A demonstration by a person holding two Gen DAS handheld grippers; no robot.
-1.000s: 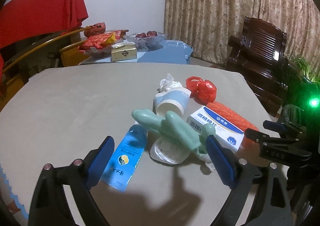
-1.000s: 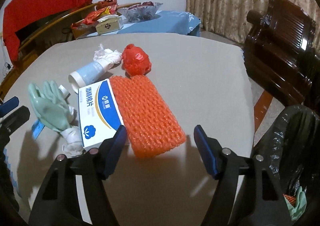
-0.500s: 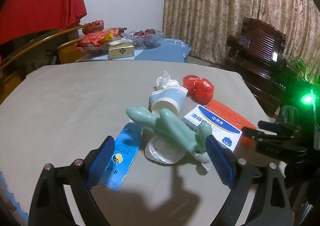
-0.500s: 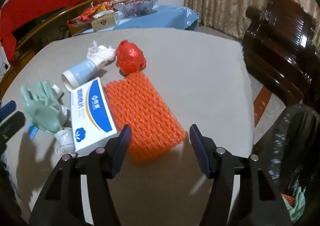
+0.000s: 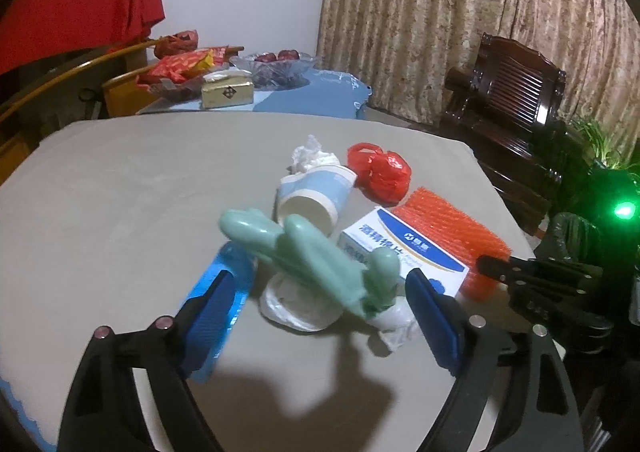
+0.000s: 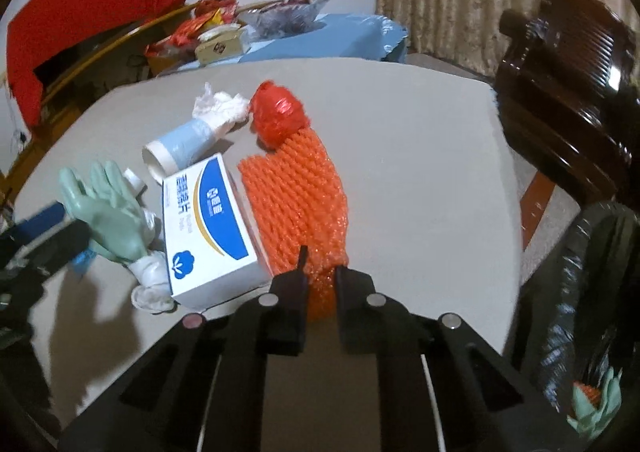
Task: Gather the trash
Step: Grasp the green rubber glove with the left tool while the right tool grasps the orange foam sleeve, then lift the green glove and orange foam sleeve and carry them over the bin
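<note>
Trash lies on a grey table. My right gripper is shut on the near end of an orange foam net, which also shows in the left wrist view. Beside it lie a white and blue box, a blue paper cup, a white tissue, a red plastic bag and a green rubber glove. My left gripper is open, its jaws on either side of the green glove and a blue wrapper.
A black trash bag hangs open off the table's right edge, with a green glove inside. A dark wooden chair stands at the right. A side table with snacks and a fruit bowl stands behind.
My right gripper moved forward and closed on the near end of the orange net. My left gripper moved closer to the green glove, still open.
</note>
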